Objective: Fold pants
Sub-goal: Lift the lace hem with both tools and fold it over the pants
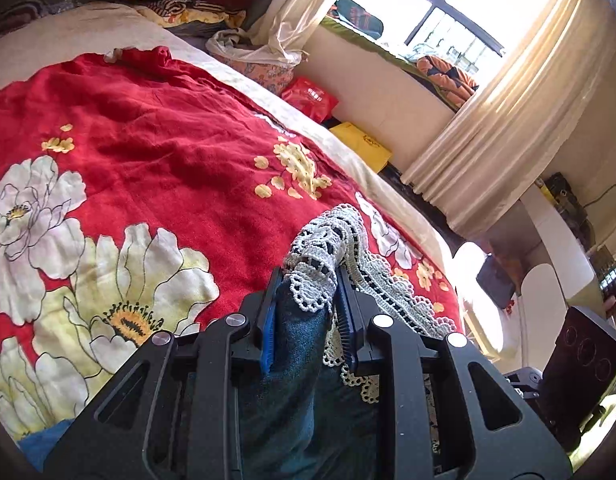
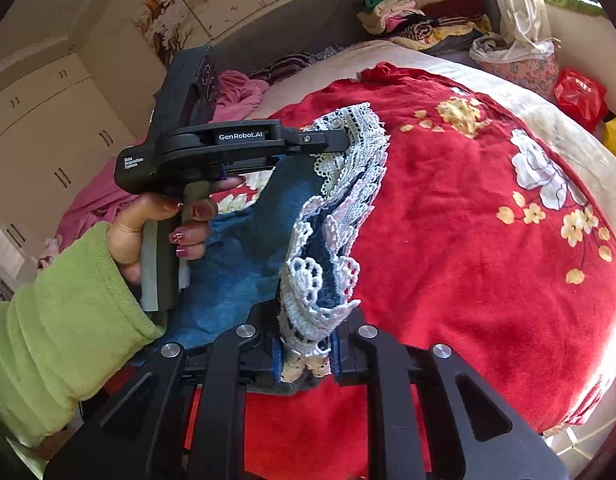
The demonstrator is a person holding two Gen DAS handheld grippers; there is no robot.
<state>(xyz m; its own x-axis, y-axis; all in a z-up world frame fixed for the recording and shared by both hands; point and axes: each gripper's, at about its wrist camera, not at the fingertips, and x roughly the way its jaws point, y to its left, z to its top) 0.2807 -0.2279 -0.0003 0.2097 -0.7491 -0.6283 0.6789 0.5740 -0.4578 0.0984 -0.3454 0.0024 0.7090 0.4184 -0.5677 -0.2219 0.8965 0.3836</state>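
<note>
The blue denim pants with white crochet lace trim (image 2: 244,248) are being pinched at the hem by both the left gripper (image 1: 308,300) and right gripper (image 2: 308,344), held above the red floral bedspread (image 2: 468,240), probably so they're being stretched straight for folding.

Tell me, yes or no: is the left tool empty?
No. The left tool is shut on the lace-trimmed hem of the blue pants.
</note>
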